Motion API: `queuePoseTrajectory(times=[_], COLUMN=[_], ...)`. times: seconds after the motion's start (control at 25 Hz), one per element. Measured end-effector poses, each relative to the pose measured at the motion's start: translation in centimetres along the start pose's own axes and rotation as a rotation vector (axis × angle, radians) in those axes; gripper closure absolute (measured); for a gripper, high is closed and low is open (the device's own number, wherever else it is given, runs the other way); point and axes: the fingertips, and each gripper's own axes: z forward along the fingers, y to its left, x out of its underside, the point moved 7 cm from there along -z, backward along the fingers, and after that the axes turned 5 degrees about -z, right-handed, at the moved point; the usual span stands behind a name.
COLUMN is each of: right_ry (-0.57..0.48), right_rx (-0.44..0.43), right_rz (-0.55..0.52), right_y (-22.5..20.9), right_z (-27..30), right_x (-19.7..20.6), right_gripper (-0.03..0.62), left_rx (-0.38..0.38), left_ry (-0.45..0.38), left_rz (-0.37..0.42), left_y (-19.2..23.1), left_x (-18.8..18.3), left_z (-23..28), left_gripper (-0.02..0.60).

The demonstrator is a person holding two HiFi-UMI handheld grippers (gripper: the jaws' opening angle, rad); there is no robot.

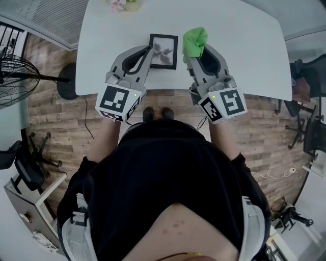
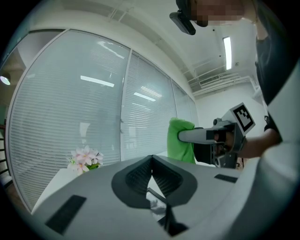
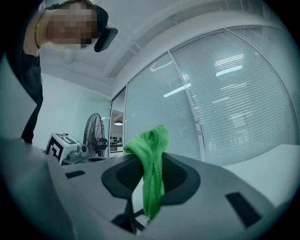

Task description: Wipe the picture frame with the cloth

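A small black picture frame [image 1: 163, 51] with a grey flower print is on the white table [image 1: 239, 56]. My left gripper [image 1: 151, 49] is shut, its tips at the frame's left edge. In the left gripper view the jaws meet at the tip of the left gripper [image 2: 151, 159] with nothing seen between them, and a corner of the frame [image 2: 157, 204] shows below. My right gripper [image 1: 189, 49] is shut on a green cloth [image 1: 195, 40], just right of the frame. The cloth [image 3: 152, 178] hangs down between the right jaws. From the left gripper view the cloth [image 2: 180, 140] droops from the right gripper's tip.
A pot of pink flowers [image 1: 122, 4] stands at the table's far edge. A standing fan [image 1: 15, 76] is on the wooden floor to the left, office chairs [image 1: 30, 163] are further round. A glass wall with blinds [image 2: 93, 103] lies beyond the table.
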Motion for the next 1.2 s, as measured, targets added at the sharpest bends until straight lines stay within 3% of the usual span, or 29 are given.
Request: queuePoseTrajectory(times=[1.2], right_ry=[-0.001], right_rx=[-0.022], right_rz=[-0.020], right_y=[0.69], right_z=[0.23], right_x=[-0.27], right_gripper=[0.499], left_rx=[0.011], left_ry=[-0.040], left_rz=[-0.010], left_y=[0.09], left_x=[-0.33], left_z=[-0.35], left_gripper=[0.569])
